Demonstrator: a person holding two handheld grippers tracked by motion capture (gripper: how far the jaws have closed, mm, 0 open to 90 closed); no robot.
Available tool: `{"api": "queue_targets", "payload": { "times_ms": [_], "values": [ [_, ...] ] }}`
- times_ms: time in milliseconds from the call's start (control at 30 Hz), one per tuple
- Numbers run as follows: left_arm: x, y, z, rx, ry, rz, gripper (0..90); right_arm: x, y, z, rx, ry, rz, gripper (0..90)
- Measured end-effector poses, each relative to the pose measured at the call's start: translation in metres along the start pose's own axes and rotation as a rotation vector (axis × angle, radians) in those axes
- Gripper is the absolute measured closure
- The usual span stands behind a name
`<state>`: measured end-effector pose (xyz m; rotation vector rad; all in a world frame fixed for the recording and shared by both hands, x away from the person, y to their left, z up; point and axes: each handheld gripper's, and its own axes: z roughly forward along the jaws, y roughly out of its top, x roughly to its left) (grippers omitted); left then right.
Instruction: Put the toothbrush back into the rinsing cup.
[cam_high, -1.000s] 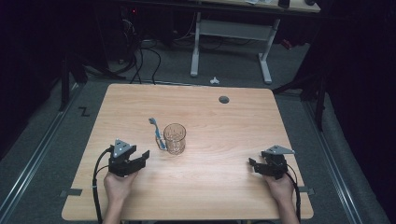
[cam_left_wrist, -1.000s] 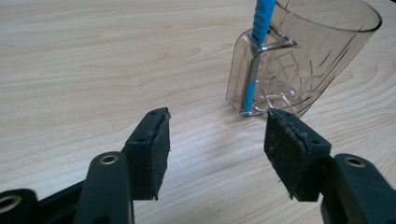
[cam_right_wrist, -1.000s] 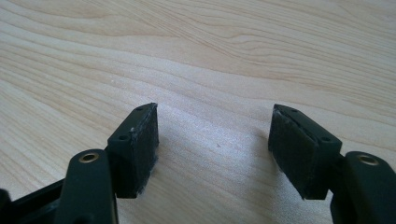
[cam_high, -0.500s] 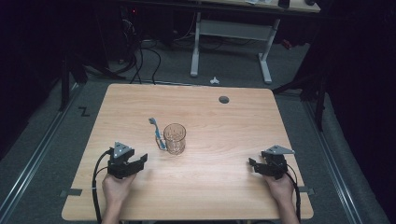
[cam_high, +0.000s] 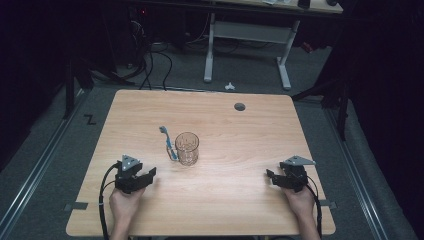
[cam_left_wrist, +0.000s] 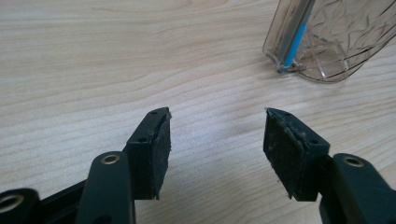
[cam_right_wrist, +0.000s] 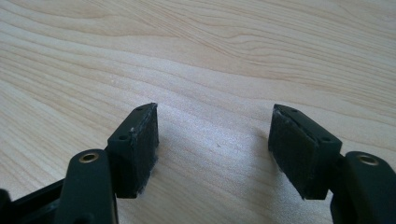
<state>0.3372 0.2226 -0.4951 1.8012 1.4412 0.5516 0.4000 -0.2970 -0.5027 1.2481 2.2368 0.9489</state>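
Near the middle of the pale wooden table (cam_high: 235, 150) stands a clear, crackle-patterned glass cup (cam_high: 187, 148), upright, with a blue and grey toothbrush (cam_high: 169, 143) lying flat just beside it on its left, touching or almost touching its base (the high view is too small to settle which). At the near left edge the left gripper (cam_high: 148, 174) rests low over the wood, its jaws spread wide with nothing between them; in the left gripper view (cam_left_wrist: 217, 140) the cup (cam_left_wrist: 334, 37) sits ahead and to the right, well clear of the pads. At the near right edge the right gripper (cam_high: 270, 177) is likewise wide open and empty, only bare wood between its pads (cam_right_wrist: 140, 140).
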Motion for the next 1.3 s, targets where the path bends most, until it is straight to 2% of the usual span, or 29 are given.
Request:
{"api": "queue_targets", "payload": {
  "times_ms": [233,300,400,733,933,1100,1300],
  "values": [
    [0.003,-0.005,0.005,0.023,0.02,0.002,42.1,0.0,0.0,0.0,0.0,0.0,0.001,33.8],
    [0.002,-0.005,0.006,0.032,0.033,0.018,42.1,0.0,0.0,0.0,0.0,0.0,0.0,33.8],
    [0.001,-0.006,0.007,0.024,0.057,0.033,42.1,0.0,0.0,0.0,0.0,0.0,0.0,33.9],
    [-0.001,-0.007,0.014,0.025,0.093,0.051,42.0,0.0,0.0,0.0,0.0,0.0,0.001,33.8],
    [0.0,-0.006,0.015,0.028,0.106,0.052,41.4,0.0,0.0,0.0,0.001,0.0,0.001,33.9],
    [0.0,-0.006,0.016,0.032,0.111,0.042,35.7,0.0,0.0,0.0,0.0,0.0,0.001,33.8],
    [-0.001,-0.006,0.016,0.036,0.11,0.042,33.4,0.0,0.0,0.0,0.0,0.001,0.0,33.8]
  ]
}}
